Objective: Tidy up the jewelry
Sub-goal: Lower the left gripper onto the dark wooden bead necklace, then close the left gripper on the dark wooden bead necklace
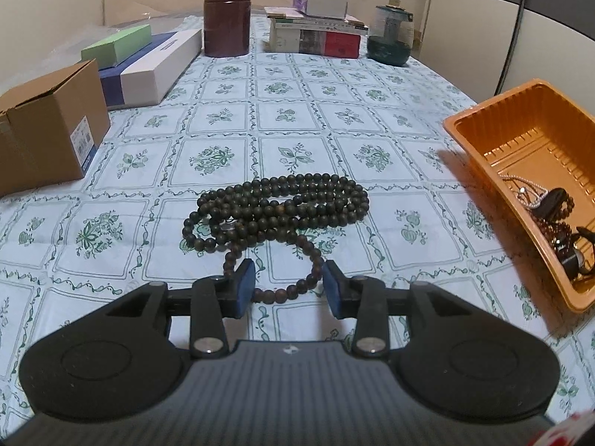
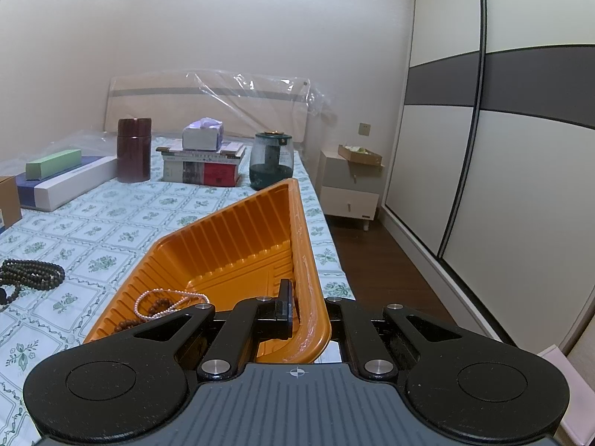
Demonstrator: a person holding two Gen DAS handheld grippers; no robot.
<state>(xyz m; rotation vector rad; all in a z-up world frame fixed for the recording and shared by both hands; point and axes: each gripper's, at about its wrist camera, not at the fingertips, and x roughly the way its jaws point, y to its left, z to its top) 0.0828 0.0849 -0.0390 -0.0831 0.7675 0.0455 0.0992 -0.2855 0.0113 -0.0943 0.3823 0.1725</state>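
A long strand of dark wooden beads (image 1: 275, 204) lies coiled on the flowered cloth, also seen far left in the right wrist view (image 2: 29, 273). My left gripper (image 1: 290, 286) is low over the cloth, open, its blue pads (image 1: 245, 286) on either side of the strand's nearest loop. An orange plastic tray (image 1: 483, 141) stands to the right with several pieces of jewelry (image 1: 554, 215) in it. In the right wrist view the tray (image 2: 238, 230) holds a pink pearl strand (image 2: 156, 303) and brown beads (image 2: 128, 323). My right gripper (image 2: 297, 308) is shut on the tray's near wall.
A cardboard box (image 1: 44, 126), a white and blue box (image 1: 148, 70) and a green box (image 1: 117, 44) line the left side. A brown canister (image 1: 227, 18), stacked books (image 1: 316, 35) and a glass teapot (image 1: 390, 35) stand at the back. The cloth's right edge drops to dark floor (image 2: 372, 260).
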